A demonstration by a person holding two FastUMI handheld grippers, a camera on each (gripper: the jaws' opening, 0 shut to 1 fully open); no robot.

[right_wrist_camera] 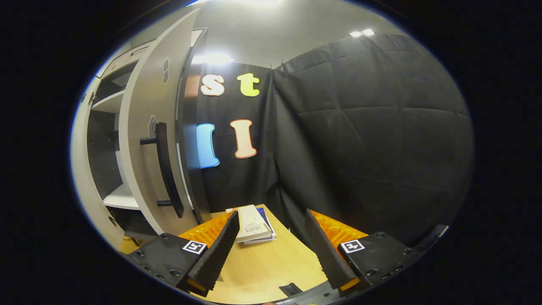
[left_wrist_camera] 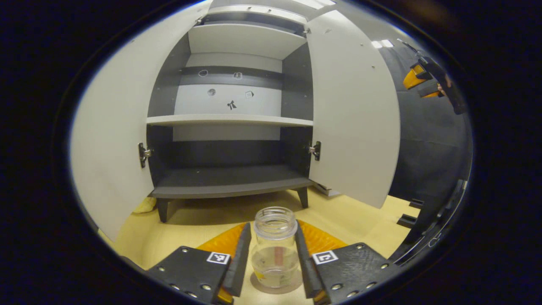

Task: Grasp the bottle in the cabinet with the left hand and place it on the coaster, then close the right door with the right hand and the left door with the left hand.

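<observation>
Pale wooden table [left_wrist_camera: 347, 216] lies beneath both tongs. Left tongs [left_wrist_camera: 274, 258] bracket the clear lidless glass bottle [left_wrist_camera: 275, 250], both fingers against its sides; it stands on a round coaster [left_wrist_camera: 275, 289]. Beyond it, the grey two-door cabinet [left_wrist_camera: 230, 120] stands open. Right tongs [right_wrist_camera: 271, 250] gape wide, empty; stacked books [right_wrist_camera: 254, 231] lie ahead, the right door's black bar handle [right_wrist_camera: 167, 169] to their left.

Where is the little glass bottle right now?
In the left gripper view the bottle stands low in the middle, between the left tongs, on the yellow table in front of the open cabinet.
</observation>
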